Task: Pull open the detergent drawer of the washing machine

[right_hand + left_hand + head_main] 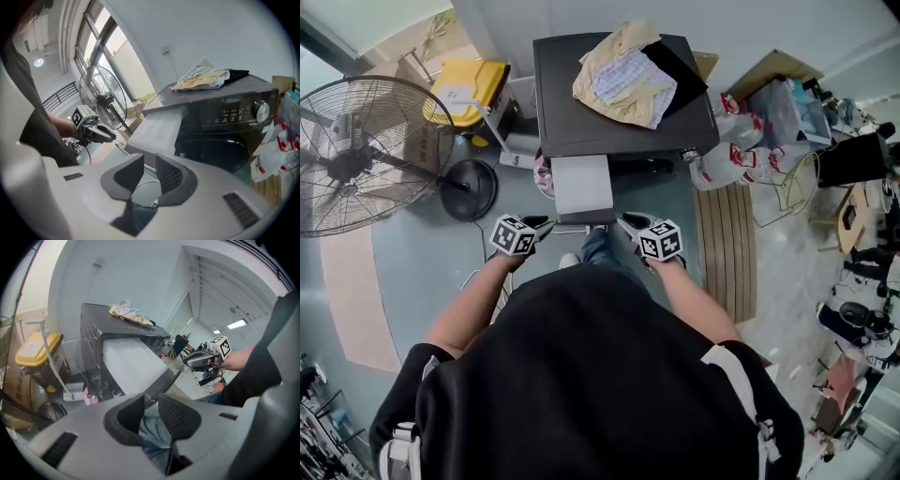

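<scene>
Two grey plastic two-jaw tools sit nearest, one in each of the person's hands. The left gripper [546, 225] has its jaws drawn narrow. In its own view [151, 400] they close on the left end of the dark front strip [165, 379] of the long, pale grey plastic detergent drawer [581, 184]. The right gripper [625, 221] is equally narrow. In its own view [150, 160] it seems to nip the strip's right end, though the edge there is thin and hard to read.

Just beyond the jaws, the detergent drawer [127, 365] stands far out from the front of the dark grey, box-shaped metal washing machine [572, 127]. It reaches from the machine's upper left corner toward the person, and its flat pale top is fully exposed [157, 125]. Farther off, a crumpled bundle of cream and checked cloth [623, 75] lies on the machine's lid. A large round wire-guarded fan [356, 155] stands on the floor to the far left.

I judge the pull to be at or near its end, with most of the drawer's length already out. If any travel is left, the next move calls for a straight, level draw toward the near side. Both ends should come evenly, so the drawer does not skew and bind on its runners. After that, the jaws can spread to let the strip go.
</scene>
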